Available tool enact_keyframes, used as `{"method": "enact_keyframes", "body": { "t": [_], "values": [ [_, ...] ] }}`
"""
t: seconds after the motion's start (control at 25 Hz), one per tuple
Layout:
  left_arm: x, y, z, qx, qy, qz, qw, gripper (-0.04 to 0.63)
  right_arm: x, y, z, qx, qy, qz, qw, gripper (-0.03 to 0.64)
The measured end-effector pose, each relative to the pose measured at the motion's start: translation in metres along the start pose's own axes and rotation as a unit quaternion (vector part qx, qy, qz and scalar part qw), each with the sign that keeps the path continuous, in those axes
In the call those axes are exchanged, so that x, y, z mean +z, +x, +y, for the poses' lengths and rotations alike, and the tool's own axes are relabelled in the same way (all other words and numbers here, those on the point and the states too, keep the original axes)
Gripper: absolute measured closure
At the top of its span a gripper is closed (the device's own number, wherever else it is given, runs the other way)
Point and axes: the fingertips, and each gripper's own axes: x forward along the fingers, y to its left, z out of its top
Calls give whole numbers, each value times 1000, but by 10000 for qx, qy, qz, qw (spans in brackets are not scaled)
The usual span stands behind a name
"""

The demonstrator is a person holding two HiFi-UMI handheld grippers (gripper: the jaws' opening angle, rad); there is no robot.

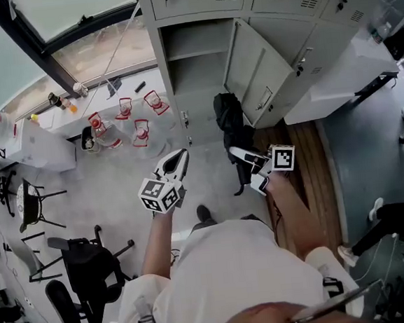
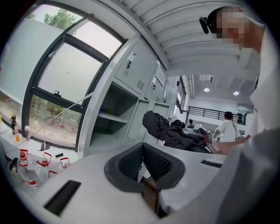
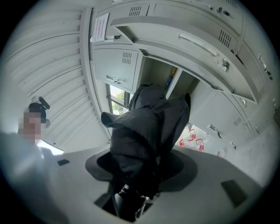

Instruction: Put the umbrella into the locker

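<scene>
window side: glass window [image 1: 70, 21] with dark frame at far left, white ledge below it
floor room: bare grey floor [image 1: 113, 193] lies open from the person's feet up to the locker front
left claw: left claw [image 1: 182, 154] [image 2: 142, 146] clenched on nothing, ribbed dark pads meeting at the tips; aimed at the locker, left of the umbrella and apart from it
locker: locker [image 1: 196, 80] [image 2: 111, 127] has one tall compartment open; shelf [image 1: 196, 52] near its top, free space under the shelf; neighbouring doors shut
umbrella: umbrella [image 1: 230, 123] [image 3: 148, 131] is outside the locker, just in front of the lower right of the opening
right claw: right claw [image 1: 246, 167] [image 3: 140, 175] grasping the umbrella low down, fabric bunching up past the pads
door: door [image 1: 258, 75] swung out to the right of the opening, its edge close beside the umbrella
clutter left: black chairs [image 1: 85, 273] at lower left; red-handled clear containers [image 1: 124, 118] on the floor by the window, well left of the opening
clutter right: wood floor strip [image 1: 314, 161] right of the right claw; white table [image 1: 349, 74] beyond the door
materials: locker is grey painted sheet metal with vent slots; umbrella is folded black cloth in loose soft folds; claw bodies are smooth white with marker cubes
</scene>
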Motion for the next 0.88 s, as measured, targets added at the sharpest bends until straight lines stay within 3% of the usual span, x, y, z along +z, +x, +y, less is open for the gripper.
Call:
{"method": "enact_keyframes", "body": {
  "t": [0.4, 0.88],
  "values": [
    [16, 13, 33, -334, -73, -25, 9994, 591, 24, 26, -4, -214, -219, -351, 9989, 364],
    [33, 55, 78, -109, -21, 97, 9999, 591, 81, 79, -46, -649, -686, -266, 9952, 365]
  ]
}}
